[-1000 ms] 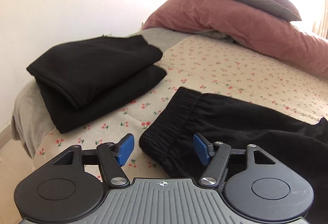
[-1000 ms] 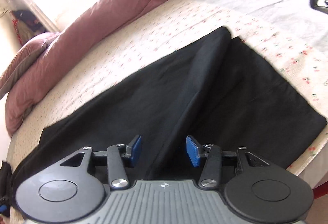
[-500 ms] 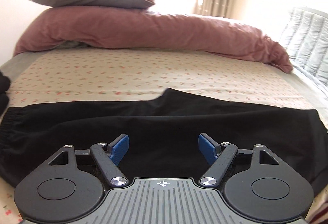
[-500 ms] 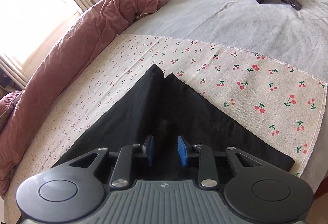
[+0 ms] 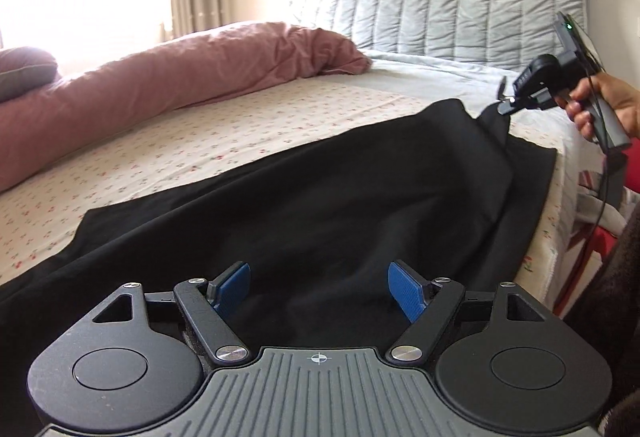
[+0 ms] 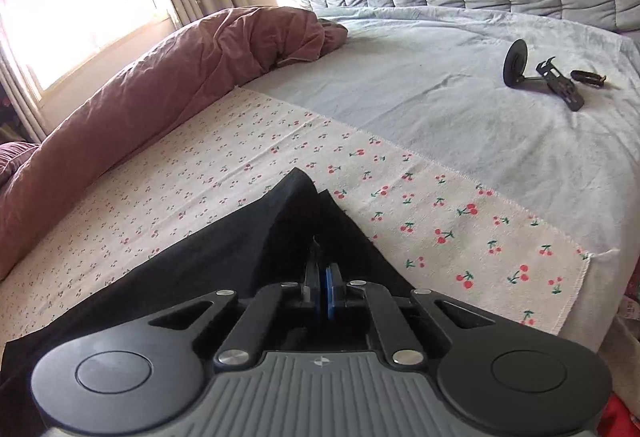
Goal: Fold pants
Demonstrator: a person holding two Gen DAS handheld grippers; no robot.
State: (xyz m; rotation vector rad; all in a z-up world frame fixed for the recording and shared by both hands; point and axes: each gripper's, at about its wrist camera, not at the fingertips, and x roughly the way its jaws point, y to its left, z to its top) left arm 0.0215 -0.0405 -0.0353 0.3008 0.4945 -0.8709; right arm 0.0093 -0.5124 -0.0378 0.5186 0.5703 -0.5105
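Observation:
Black pants [image 5: 340, 189] lie lengthwise on a cherry-print cloth [image 5: 200, 141] on the bed. My left gripper [image 5: 320, 289] is open, its blue pads just above the pants' near edge, holding nothing. My right gripper [image 6: 322, 289] is shut on the hem end of the black pants [image 6: 240, 249], with the leg ends raised in a peak. In the left wrist view the right gripper [image 5: 505, 105] pinches the far leg end and lifts it off the bed.
A long pink duvet roll [image 5: 180, 77] lies along the far side by the window. A grey quilted headboard [image 5: 460, 5] stands behind. A black stand with loose parts [image 6: 544, 73] lies on the grey sheet [image 6: 440, 85]. The bed edge [image 5: 560, 221] is at right.
My right gripper has closed on the pants' leg end and lifted it. My left gripper has swung right along the pants, from the waistband toward the legs, staying open.

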